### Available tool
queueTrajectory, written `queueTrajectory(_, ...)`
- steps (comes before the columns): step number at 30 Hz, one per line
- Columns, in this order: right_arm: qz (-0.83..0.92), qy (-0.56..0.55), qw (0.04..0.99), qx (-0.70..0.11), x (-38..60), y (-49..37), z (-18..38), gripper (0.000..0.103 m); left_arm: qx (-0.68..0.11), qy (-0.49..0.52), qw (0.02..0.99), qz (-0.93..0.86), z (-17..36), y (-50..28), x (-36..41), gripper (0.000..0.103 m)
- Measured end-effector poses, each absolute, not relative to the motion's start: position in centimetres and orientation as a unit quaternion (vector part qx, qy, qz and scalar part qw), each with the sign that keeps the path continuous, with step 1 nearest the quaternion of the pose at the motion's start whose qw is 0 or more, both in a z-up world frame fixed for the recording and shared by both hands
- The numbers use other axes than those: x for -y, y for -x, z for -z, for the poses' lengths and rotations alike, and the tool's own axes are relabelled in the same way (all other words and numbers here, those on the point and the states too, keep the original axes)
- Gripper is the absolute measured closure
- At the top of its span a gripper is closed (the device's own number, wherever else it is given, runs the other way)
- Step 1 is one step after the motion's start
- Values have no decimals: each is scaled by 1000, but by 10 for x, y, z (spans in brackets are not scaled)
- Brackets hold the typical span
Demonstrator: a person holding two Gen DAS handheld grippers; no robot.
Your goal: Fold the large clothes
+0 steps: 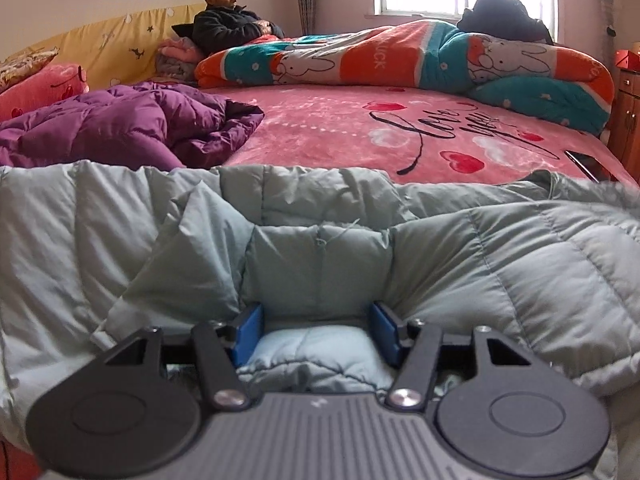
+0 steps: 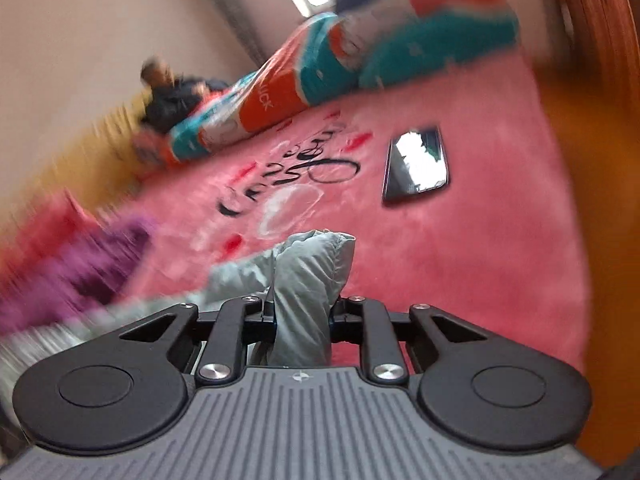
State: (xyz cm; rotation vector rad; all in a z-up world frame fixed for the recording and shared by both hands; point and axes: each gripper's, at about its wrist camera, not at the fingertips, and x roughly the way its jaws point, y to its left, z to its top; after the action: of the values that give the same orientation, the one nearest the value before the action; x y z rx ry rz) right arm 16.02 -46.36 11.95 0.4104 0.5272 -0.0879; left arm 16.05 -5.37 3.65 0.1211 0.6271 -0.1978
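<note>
A pale grey-green down jacket [image 1: 480, 248] lies bunched across the near part of the bed and fills the lower left wrist view. My left gripper [image 1: 316, 320] is pushed into it, its blue pads [image 1: 250, 332] pressing a thick puffy fold from both sides. In the right wrist view, which is tilted and blurred, my right gripper [image 2: 302, 312] is shut on a narrow end of the same jacket [image 2: 312, 264], which stands up between the jaws above the pink bedspread [image 2: 460, 260].
A purple down jacket [image 1: 120, 128] lies crumpled at the left. A dark phone [image 2: 416, 164] rests on the pink bedspread [image 1: 340, 128] to the right. A rolled orange and teal quilt [image 1: 400, 56] runs along the far side, where a person [image 1: 232, 24] sits. A wooden cabinet [image 1: 628, 112] stands at the right.
</note>
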Motion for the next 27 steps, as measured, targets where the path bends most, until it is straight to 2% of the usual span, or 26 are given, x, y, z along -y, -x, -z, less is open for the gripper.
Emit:
queueTrajectory(4,66,-213,930,-293,471,-173,-89,82,-299,-60,947,100,-33,-160,54,42)
queueTrajectory(8,77,-189,935,-291,463,-175,-91,79,-297,-52,948,102,-33,-161,51,41)
queueTrajectory(11,66,-211,933,-285,471,-175,-93,67,-300,-43,947,104,-34,-162,49,40)
queueTrajectory(13,63,-243,928,-277,481,-173,-92,48,-301,-40,947,103,-36,-162,48,40)
queueTrajectory(16,81,-281,924,-247,494,-167,-101,31,-305,-34,946,101,-45,-160,46,36)
queueTrajectory(19,89,-292,931,-200,503,-154,-115,26,-285,-6,952,110,-65,-147,45,34)
queueTrajectory(22,75,-277,945,-153,499,-142,-130,24,-245,-17,960,136,-88,-128,67,27)
queueTrajectory(25,45,-252,957,-136,488,-138,-140,23,-236,-8,954,182,-98,-122,97,21)
queueTrajectory(27,-8,-249,956,-156,480,-143,-142,24,-244,-7,948,202,-96,-125,120,21)
